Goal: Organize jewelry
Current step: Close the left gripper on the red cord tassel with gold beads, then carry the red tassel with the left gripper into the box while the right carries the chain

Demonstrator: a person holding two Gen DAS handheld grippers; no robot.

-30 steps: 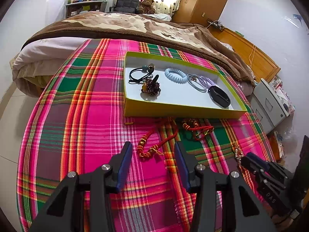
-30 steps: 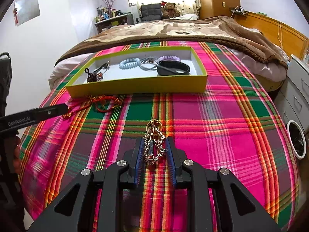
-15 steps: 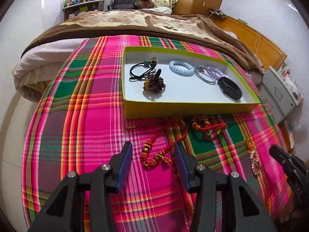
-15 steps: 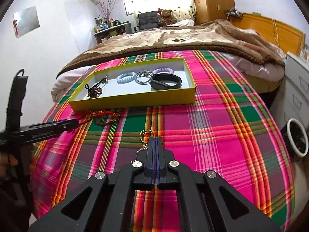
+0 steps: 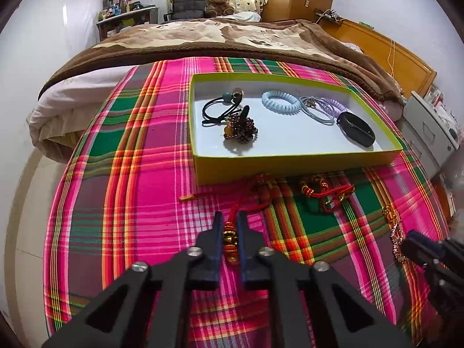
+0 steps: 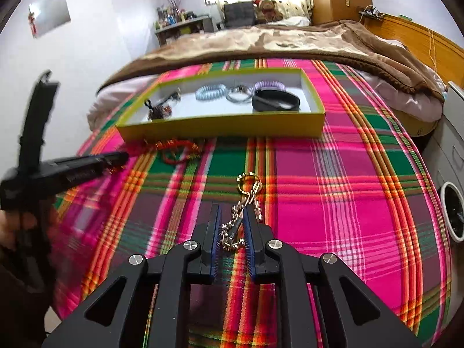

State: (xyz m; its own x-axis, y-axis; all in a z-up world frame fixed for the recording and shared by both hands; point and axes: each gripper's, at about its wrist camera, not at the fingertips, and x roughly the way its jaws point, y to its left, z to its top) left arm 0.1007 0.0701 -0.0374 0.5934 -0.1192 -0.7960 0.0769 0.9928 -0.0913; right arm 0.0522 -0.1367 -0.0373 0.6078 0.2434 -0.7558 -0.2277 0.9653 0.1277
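Both claws are low over the plaid cloth (image 5: 139, 191) in front of the yellow-green tray (image 5: 290, 163), each with a piece of jewelry between its fingers. On the left claw (image 5: 230, 226), the jaws stand a narrow gap apart with the beaded end of the red cord ornament (image 5: 230, 239) filling that gap; it appears clamped on the beads, though actual contact of the pads is hard to confirm. The cord's long axis runs forward and slightly right from the claw, ending in a loose tangle just beside the tray's near wall. On the right claw (image 6: 232, 217), the jaws sit a little apart around the gold chain (image 6: 238, 226), whose links bunch between the pads while its ring end lies on the cloth ahead, pointing toward the tray. Whether the pads truly pinch the chain I cannot tell.

Inside the tray already lie a black hair tie (image 5: 216, 111), a dark bead bracelet (image 5: 240, 129), a pale blue coil (image 5: 280, 102), a purple coil (image 5: 332, 105) and a black band (image 5: 356, 129). A second red cord bracelet (image 5: 326, 194) rests on the cloth near the tray's front.

The tray lies straight ahead of both claws; the left one is nearer to it, so its cord likely goes in first, and needs lifting over the wall with the trailing tangle cleared.
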